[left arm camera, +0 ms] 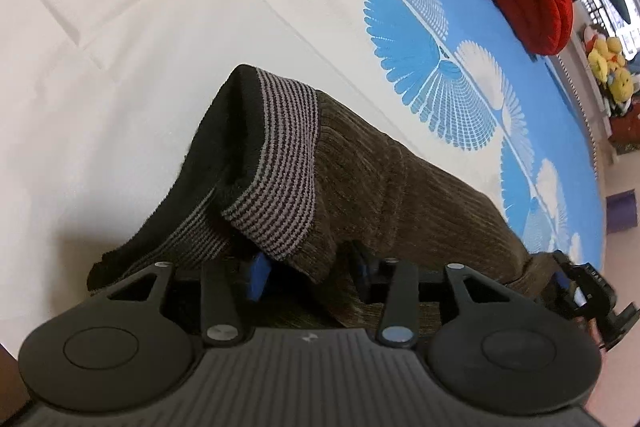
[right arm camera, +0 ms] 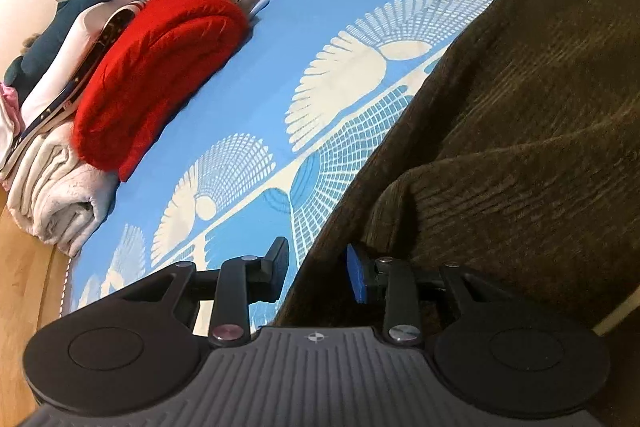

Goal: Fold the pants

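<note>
One bedspread (left arm camera: 120,67), cream with a blue fan-printed band, fills both our views. On it lie the brown pants (left arm camera: 400,179), striped cuff up. Beyond the pants sit a red quilt (right arm camera: 160,75) and plush toys (left arm camera: 608,63).

Our left gripper (left arm camera: 312,267) has cloth between narrow fingers; whether they pinch is hidden. Our right gripper (right arm camera: 320,267) stands apart over the pants' edge.

Two wrist views, close over the bed

Left camera looks steeply down its fingers at the pants (left arm camera: 360,183); right camera looks more shallowly across the sheet (right arm camera: 280,39). Both share the pants, sheet and red blanket (right arm camera: 160,75).
</note>
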{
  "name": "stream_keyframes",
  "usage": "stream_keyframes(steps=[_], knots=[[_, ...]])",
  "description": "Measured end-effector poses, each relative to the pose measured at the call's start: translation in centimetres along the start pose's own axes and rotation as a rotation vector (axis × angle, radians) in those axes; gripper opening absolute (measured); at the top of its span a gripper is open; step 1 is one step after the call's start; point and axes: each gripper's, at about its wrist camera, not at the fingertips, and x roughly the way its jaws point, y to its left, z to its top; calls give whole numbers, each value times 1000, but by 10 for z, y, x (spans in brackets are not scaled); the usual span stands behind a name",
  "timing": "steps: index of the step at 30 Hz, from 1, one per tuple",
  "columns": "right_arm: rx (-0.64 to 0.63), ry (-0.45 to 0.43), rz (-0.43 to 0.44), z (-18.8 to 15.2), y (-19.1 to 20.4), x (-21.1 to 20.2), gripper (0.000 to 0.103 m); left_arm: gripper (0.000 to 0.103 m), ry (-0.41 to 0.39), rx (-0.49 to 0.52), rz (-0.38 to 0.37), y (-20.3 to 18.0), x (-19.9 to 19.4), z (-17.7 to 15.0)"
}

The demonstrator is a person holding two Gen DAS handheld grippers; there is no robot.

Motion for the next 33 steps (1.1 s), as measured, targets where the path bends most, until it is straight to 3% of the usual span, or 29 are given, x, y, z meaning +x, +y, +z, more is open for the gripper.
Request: stream_keyframes(steps=[3, 10, 15, 17, 18, 20, 21, 22, 25, 29, 31, 33], knots=[[-23, -12, -8, 4, 3, -11, 13, 24, -12, 27, 17, -1, -1, 0], [-50, -14, -2, 7, 4, -101, 11, 14, -155, 124, -14, -8, -39, -13], [-183, 29, 0, -38, -14, -193, 10, 13, -223, 217, -14, -2, -72, -31], [-255, 112, -33, -71, -27, -210, 10, 13, -208, 246, 18, 3, -76, -36], [-281, 206, -64, -86, -36, -209, 10, 13, -186, 256, 43, 7, -74, -36], [-313, 390, -96, -108, -50, -200, 11, 14, -112, 266, 78, 15, -63, -35], [-331, 416, -98, -111, -52, -197, 12, 15, -63, 265, 89, 19, -55, -34], [-361, 403, -98, -111, -50, -198, 12, 16, -26, 251, 98, 23, -47, -31], [-435, 240, -100, -95, -44, -207, 14, 23, 29, 161, 90, 37, -36, -22], [-284, 58, -146, -61, -59, -202, 36, 37, 52, 117, 84, 41, -30, -20], [-244, -21, -186, -45, -63, -196, 46, 37, 51, 134, 100, 36, -27, -18], [-202, -56, -199, -34, -66, -184, 47, 40, 50, 148, 113, 33, -24, -16]])
